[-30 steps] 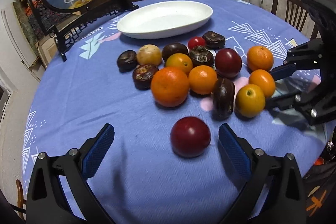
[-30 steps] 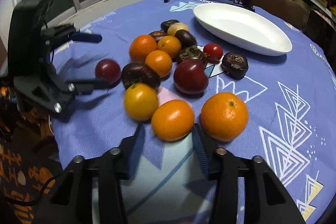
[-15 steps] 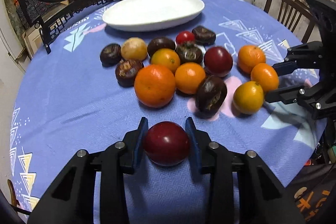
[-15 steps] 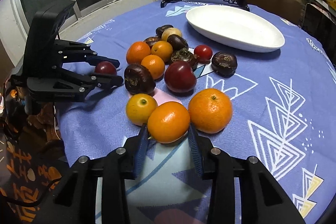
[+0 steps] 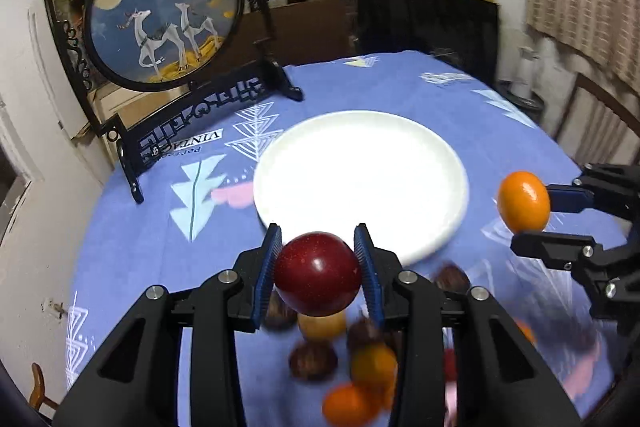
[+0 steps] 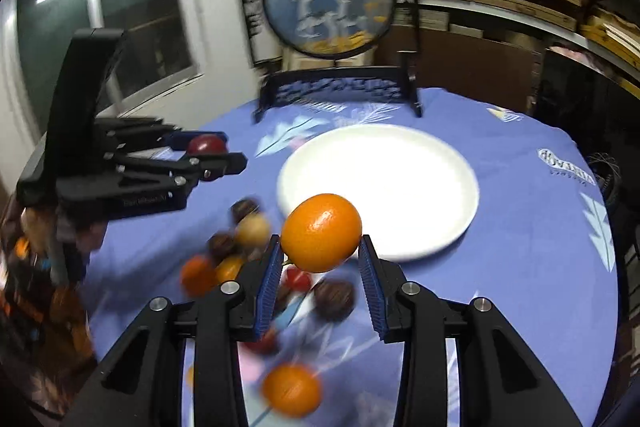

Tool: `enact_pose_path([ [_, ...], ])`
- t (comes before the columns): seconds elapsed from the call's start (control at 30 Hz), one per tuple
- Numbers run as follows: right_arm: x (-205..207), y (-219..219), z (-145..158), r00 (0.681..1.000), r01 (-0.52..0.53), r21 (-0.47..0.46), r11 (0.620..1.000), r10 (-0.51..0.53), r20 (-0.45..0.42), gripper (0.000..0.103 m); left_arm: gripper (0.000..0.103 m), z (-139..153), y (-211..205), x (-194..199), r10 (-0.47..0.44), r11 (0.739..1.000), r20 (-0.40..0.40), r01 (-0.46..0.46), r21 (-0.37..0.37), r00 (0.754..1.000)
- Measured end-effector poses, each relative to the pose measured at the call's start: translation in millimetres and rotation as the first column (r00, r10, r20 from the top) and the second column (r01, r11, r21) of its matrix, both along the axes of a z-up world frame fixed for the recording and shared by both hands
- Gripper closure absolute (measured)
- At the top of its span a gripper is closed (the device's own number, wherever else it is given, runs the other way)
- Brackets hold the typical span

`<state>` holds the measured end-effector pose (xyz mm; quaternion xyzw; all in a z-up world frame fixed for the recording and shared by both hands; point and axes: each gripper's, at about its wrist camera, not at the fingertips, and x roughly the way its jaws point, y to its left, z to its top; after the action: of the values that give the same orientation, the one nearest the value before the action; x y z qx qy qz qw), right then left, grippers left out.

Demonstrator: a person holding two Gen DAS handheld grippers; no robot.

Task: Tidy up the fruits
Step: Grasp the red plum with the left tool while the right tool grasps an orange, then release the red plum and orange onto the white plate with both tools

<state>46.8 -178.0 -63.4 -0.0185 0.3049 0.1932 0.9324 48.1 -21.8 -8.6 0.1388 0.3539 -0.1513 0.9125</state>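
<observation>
My left gripper [image 5: 318,269] is shut on a dark red plum [image 5: 318,273] and holds it in the air, just short of the near rim of the white oval plate [image 5: 360,163]. My right gripper [image 6: 320,255] is shut on an orange [image 6: 322,231], also lifted, near the plate's [image 6: 400,171] front edge. The orange also shows in the left wrist view [image 5: 523,201], and the plum in the right wrist view [image 6: 206,145]. The remaining fruits [image 5: 360,367] lie blurred on the blue tablecloth below both grippers.
A round framed deer picture on a black stand [image 5: 160,15] stands at the table's far left behind the plate. A wooden chair [image 5: 592,115] is at the right. Shelves with stacked boards fill the back wall.
Both grippers have lifted their fruit off the table and moved forward toward the plate. The fruit pile has dropped below the fingers in both views.
</observation>
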Motion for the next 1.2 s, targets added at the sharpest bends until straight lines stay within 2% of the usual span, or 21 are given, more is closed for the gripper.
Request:
enact_pose_path([
  [0.1,48,-10,-6,0.998,0.053,0.017,0.998,-0.052,-0.040,0.064,0.066,-12,-14,31,0.034,0.999,-0.042,-0.033,0.024,0.999],
  [0.23,91,-18,-23,0.991,0.094,0.021,0.995,-0.092,-0.100,0.064,0.066,-35,-27,60,0.061,0.996,-0.095,-0.054,0.074,0.994],
  [0.4,124,-20,-42,0.983,0.121,0.022,0.992,-0.117,-0.145,0.063,0.064,-55,-29,82,0.095,0.993,-0.140,-0.083,0.089,0.986],
  [0.43,126,-21,-44,0.982,0.115,0.023,0.993,-0.110,-0.153,0.062,0.059,-57,-29,85,0.099,0.992,-0.131,-0.087,0.095,0.986],
  [0.47,130,-22,-45,0.981,0.125,0.012,0.992,-0.122,-0.149,0.057,0.042,-56,-29,86,0.105,0.991,-0.124,-0.093,0.098,0.987],
  [0.5,131,-23,-44,0.980,0.149,-0.002,0.989,-0.148,-0.135,0.044,0.030,-55,-29,86,0.110,0.991,-0.115,-0.099,0.093,0.987],
  [0.57,129,-26,-42,0.980,0.164,0.010,0.986,-0.162,-0.115,0.041,0.029,-51,-25,83,0.106,0.992,-0.092,-0.099,0.077,0.990],
  [0.67,118,-30,-41,0.981,0.152,0.017,0.988,-0.149,-0.122,0.041,0.029,-48,-20,74,0.095,0.994,-0.090,-0.089,0.067,0.991],
  [0.73,107,-31,-43,0.982,0.142,0.005,0.990,-0.140,-0.123,0.037,0.028,-48,-14,65,0.094,0.995,-0.093,-0.090,0.053,0.991],
  [0.97,45,-30,-48,0.989,0.100,-0.014,0.995,-0.101,-0.109,0.030,0.025,-45,5,21,0.088,0.996,-0.084,-0.086,0.026,0.993],
  [1.2,-28,-18,-51,0.995,-0.018,-0.082,0.996,0.010,-0.096,0.030,0.020,-39,16,-46,0.010,1.000,-0.048,-0.008,0.030,0.999],
])
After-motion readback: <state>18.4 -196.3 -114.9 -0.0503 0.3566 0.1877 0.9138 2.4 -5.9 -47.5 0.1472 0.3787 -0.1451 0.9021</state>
